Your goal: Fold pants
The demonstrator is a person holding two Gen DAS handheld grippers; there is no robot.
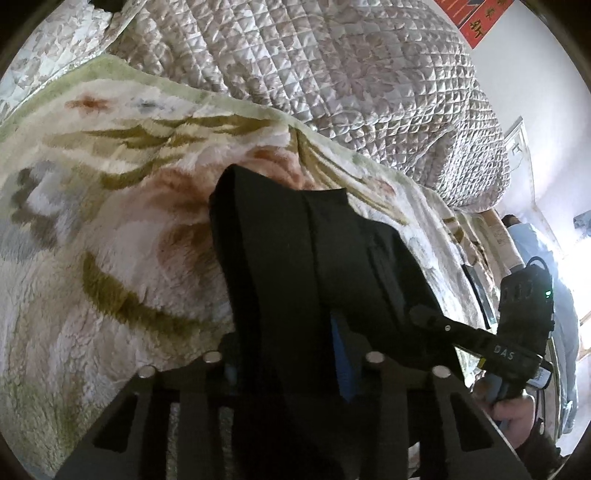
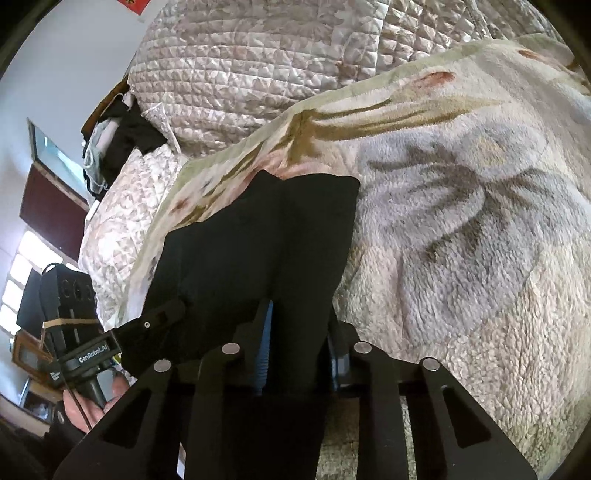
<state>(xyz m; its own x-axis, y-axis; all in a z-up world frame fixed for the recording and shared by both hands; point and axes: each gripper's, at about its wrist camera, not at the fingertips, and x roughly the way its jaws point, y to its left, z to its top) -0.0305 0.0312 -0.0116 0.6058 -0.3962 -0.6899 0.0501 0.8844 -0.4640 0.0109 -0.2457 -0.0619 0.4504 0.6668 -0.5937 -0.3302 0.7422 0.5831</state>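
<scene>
Black pants [image 1: 295, 240] lie on a fluffy floral blanket [image 1: 110, 221], with their near end lifted into both grippers. In the left wrist view, my left gripper [image 1: 284, 354] is shut on the dark fabric, which fills the gap between its blue pads [image 1: 341, 362]. My right gripper [image 1: 424, 317] bites the pants' right edge there. In the right wrist view, my right gripper [image 2: 299, 343] is shut on a bunched fold of the pants [image 2: 277, 229] between its blue pads [image 2: 263, 350]. To the left, my left gripper [image 2: 166, 314] pinches the pants' other edge. The far hem lies flat.
A quilted cover [image 1: 332, 74] is heaped behind the blanket. The bed's edge drops off at the right in the left wrist view. A white wall with a red poster [image 1: 476, 22] and a bright window [image 2: 22, 266] lie beyond. A hand [image 2: 92, 402] holds each gripper handle.
</scene>
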